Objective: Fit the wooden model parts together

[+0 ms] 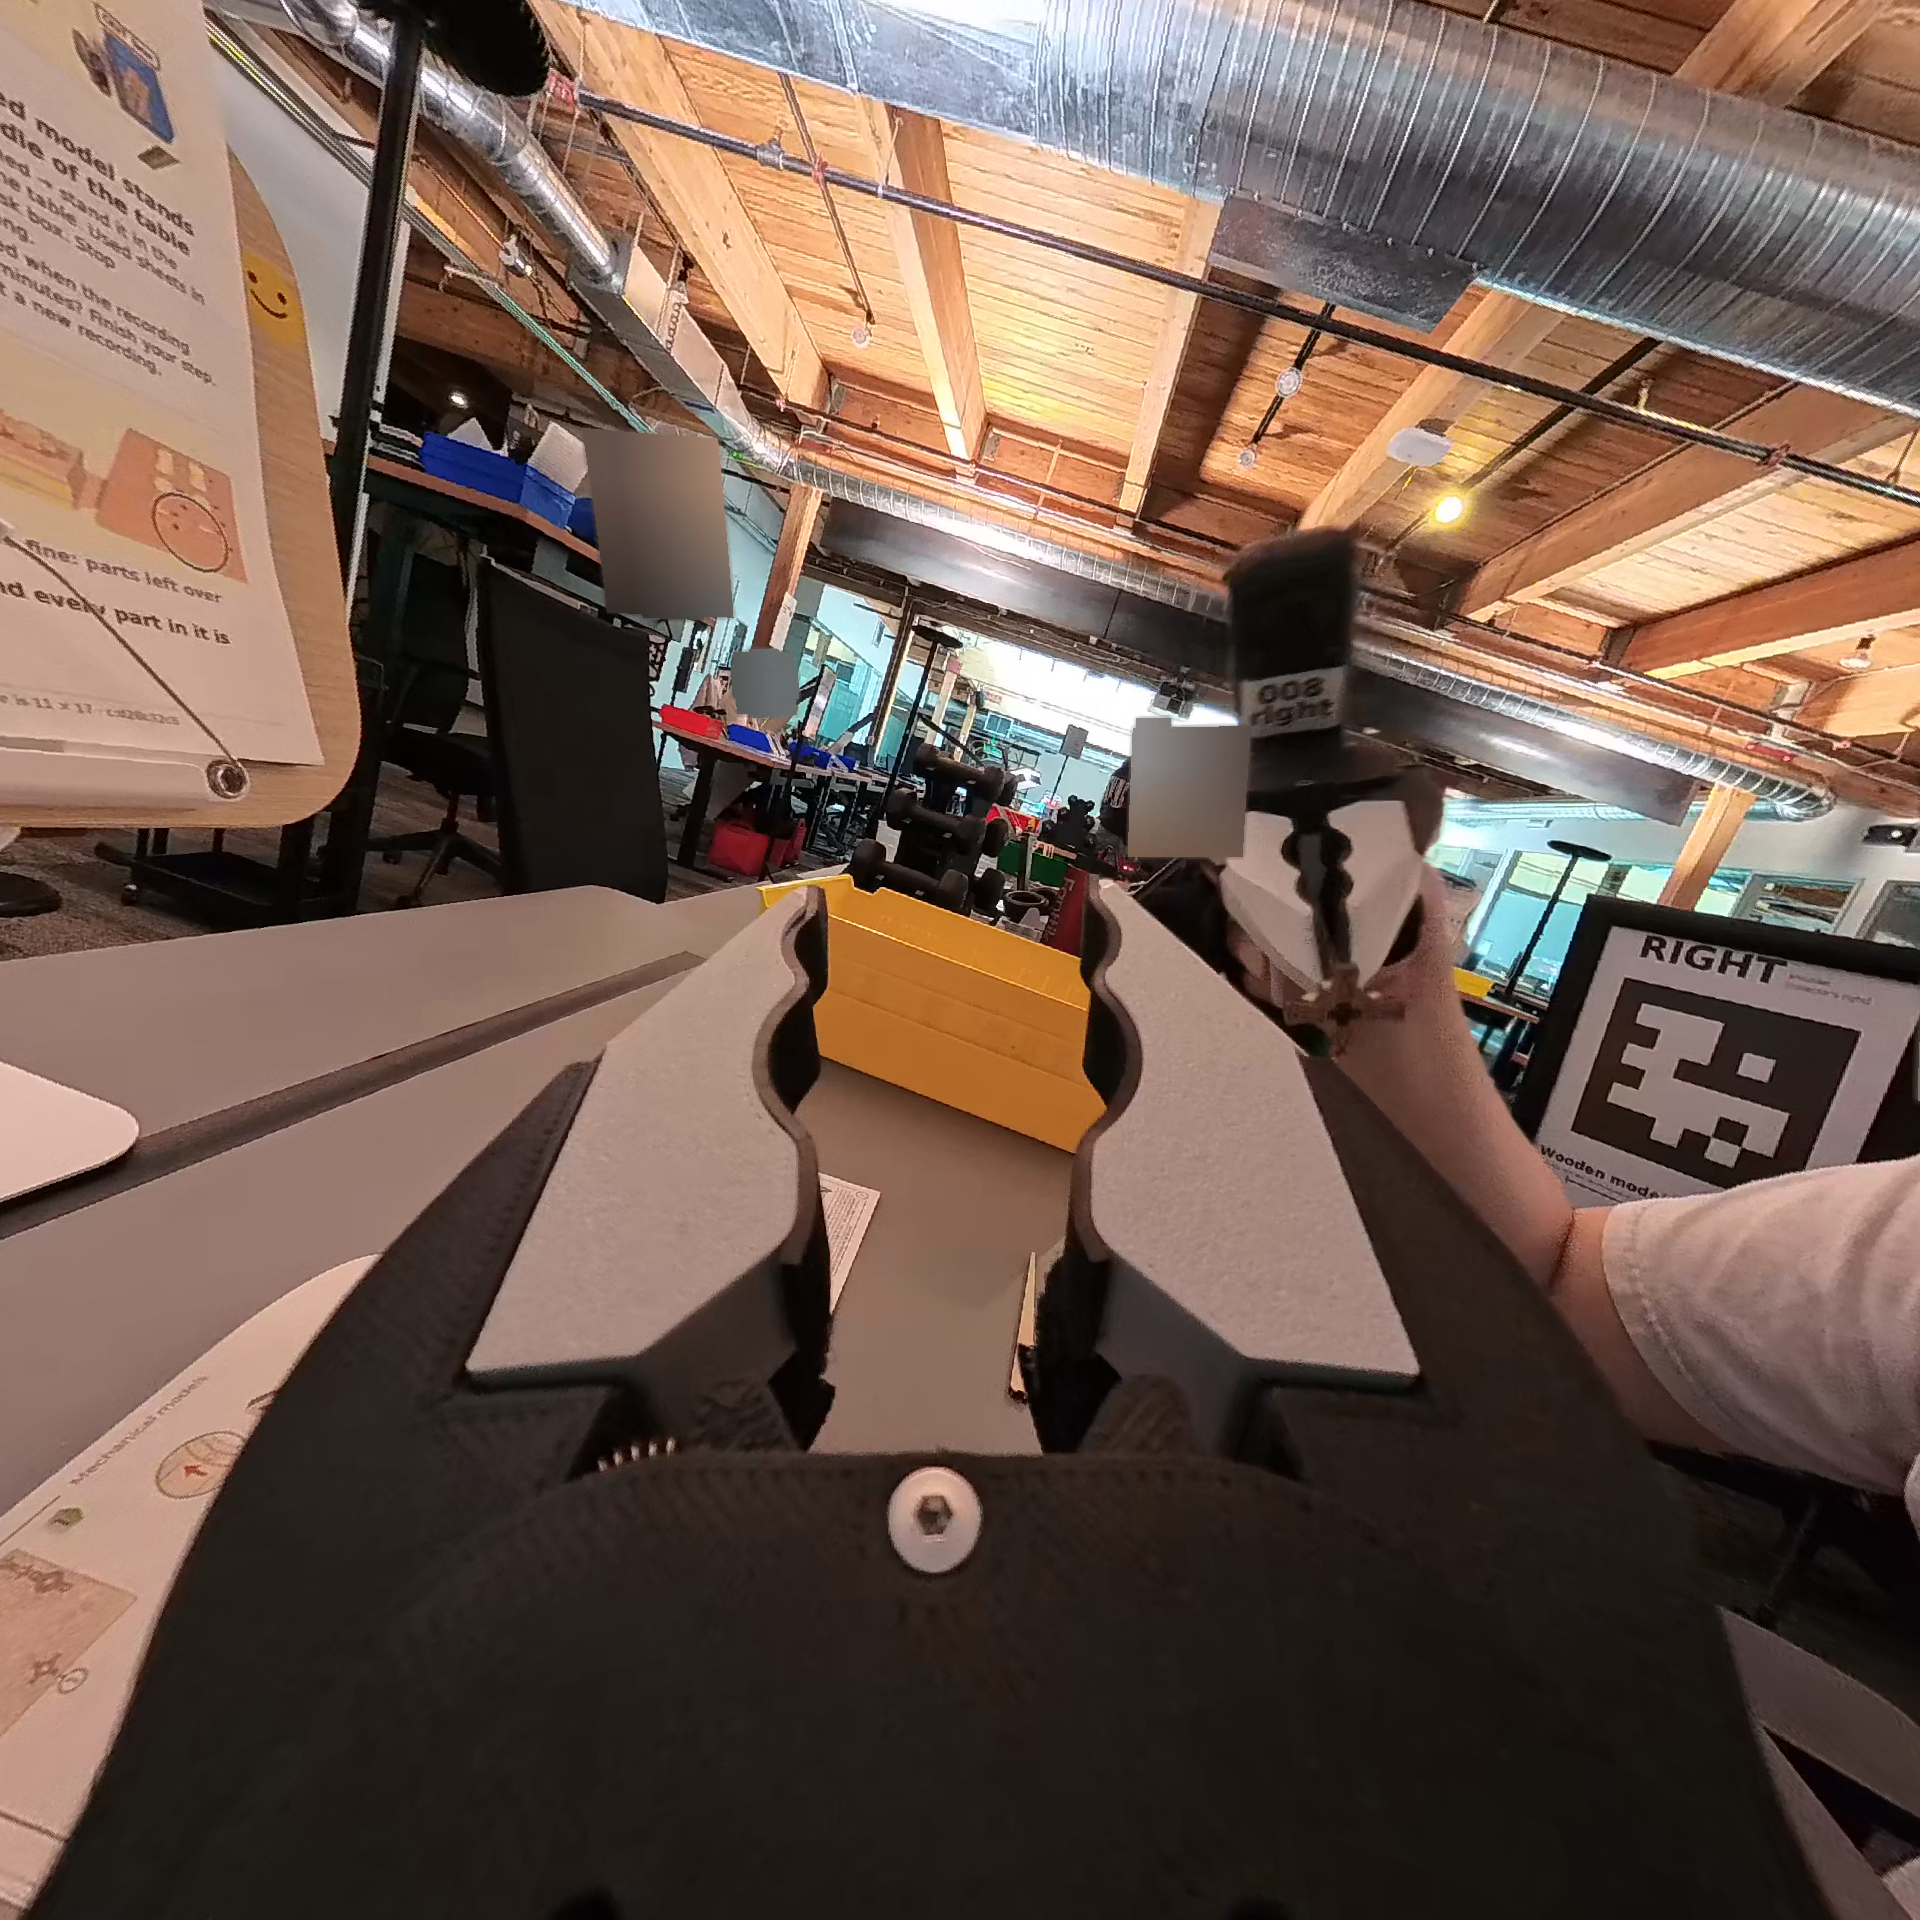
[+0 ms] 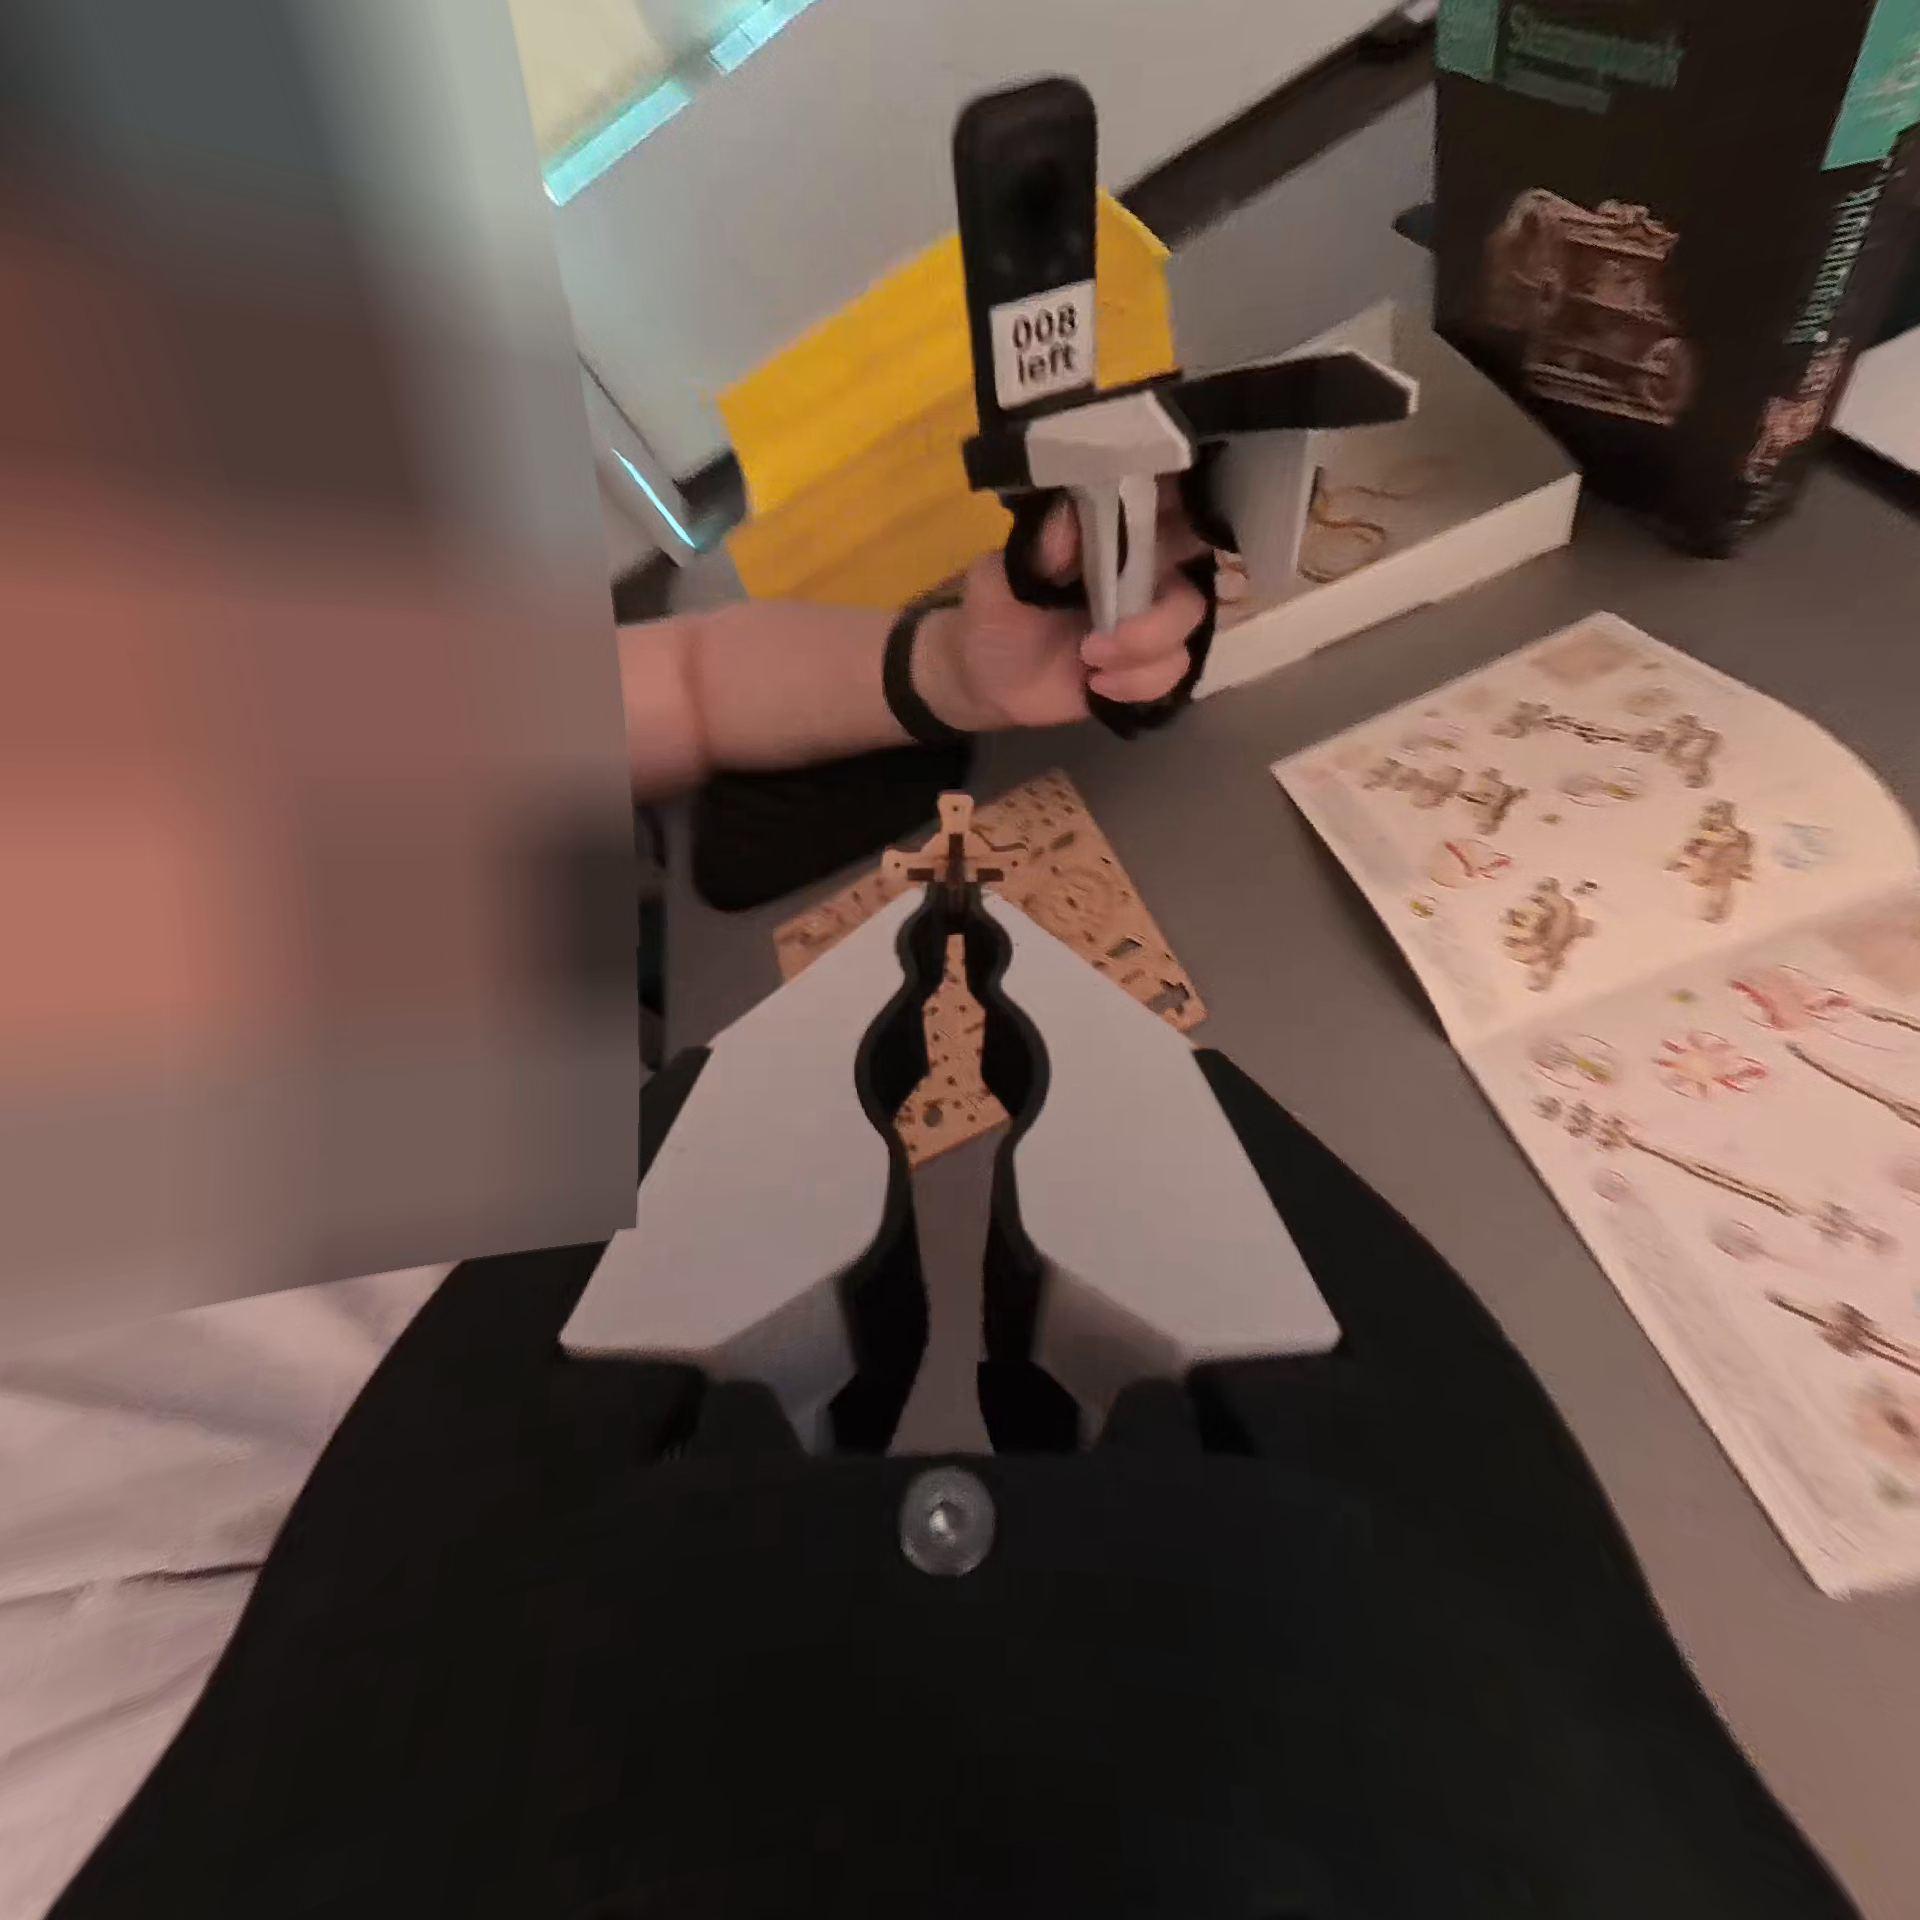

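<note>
My right gripper (image 2: pixel 951 906) is shut on a small cross-shaped wooden part (image 2: pixel 951 860) that sticks out past its fingertips, held above the grey table. Below it lies a punched wooden parts sheet (image 2: pixel 1101 935). My left gripper (image 1: pixel 951 935) is open and empty, held low over the table and pointing at a yellow bin (image 1: pixel 956 1029). In the left wrist view the right gripper (image 1: pixel 1335 987) stands up at the right with the wooden part (image 1: pixel 1340 1006) at its tips. In the right wrist view the left gripper (image 2: pixel 1114 613) is held in a hand beyond the sheet.
A folded instruction sheet (image 2: pixel 1610 987) lies at the right of the table. A dark model box (image 2: pixel 1662 260) stands at the back right beside a white tray (image 2: pixel 1403 582). The yellow bin (image 2: pixel 883 436) sits at the back. A framed marker sign (image 1: pixel 1714 1070) stands at the right.
</note>
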Available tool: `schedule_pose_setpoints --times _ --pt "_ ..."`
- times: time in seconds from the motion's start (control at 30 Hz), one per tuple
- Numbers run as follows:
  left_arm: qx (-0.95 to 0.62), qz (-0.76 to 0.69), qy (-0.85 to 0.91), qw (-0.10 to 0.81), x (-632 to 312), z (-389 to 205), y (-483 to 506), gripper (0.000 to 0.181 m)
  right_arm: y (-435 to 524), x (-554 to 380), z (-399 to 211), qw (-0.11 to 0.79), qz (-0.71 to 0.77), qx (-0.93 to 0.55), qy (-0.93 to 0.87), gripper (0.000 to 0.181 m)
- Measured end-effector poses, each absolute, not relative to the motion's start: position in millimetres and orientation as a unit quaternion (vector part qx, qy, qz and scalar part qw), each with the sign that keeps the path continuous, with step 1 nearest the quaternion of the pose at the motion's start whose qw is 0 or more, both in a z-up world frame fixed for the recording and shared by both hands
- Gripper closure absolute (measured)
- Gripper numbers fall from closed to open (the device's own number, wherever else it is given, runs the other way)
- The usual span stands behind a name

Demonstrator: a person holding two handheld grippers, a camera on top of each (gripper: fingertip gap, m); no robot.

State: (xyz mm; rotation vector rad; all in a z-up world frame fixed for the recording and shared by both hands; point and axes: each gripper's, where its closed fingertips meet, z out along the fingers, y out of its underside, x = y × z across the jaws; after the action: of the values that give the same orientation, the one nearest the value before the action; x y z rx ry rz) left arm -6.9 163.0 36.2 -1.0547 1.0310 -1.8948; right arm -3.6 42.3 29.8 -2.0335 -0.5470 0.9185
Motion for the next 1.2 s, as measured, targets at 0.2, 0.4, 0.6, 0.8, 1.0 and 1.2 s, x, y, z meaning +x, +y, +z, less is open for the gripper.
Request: schedule_pose_setpoints --times 0.2,0.4,0.6,0.8,1.0,1.2 --pt "-0.41 -0.735 0.404 0.359 -6 34 161 0.134 35 -22 17 0.382 0.293 -0.842 -0.244 0.18" --pt "-0.411 -0.735 0.405 0.357 -5 34 161 0.134 36 -20 12 0.368 0.305 -0.845 -0.238 0.181" --pt "-0.404 -0.739 0.425 0.332 -3 30 151 0.136 46 -7 -23 0.326 0.264 -0.873 -0.247 0.18" --pt "-0.334 -0.739 0.53 0.249 -6 19 90 0.115 51 0 8 0.406 0.225 -0.843 -0.273 0.18" --pt "-0.302 -0.686 0.603 0.274 -6 6 52 0.116 53 -15 17 0.442 0.176 -0.816 -0.33 0.18" --pt "-0.286 -0.696 0.589 0.294 -11 19 47 0.138 53 -20 22 0.459 0.161 -0.803 -0.346 0.18"
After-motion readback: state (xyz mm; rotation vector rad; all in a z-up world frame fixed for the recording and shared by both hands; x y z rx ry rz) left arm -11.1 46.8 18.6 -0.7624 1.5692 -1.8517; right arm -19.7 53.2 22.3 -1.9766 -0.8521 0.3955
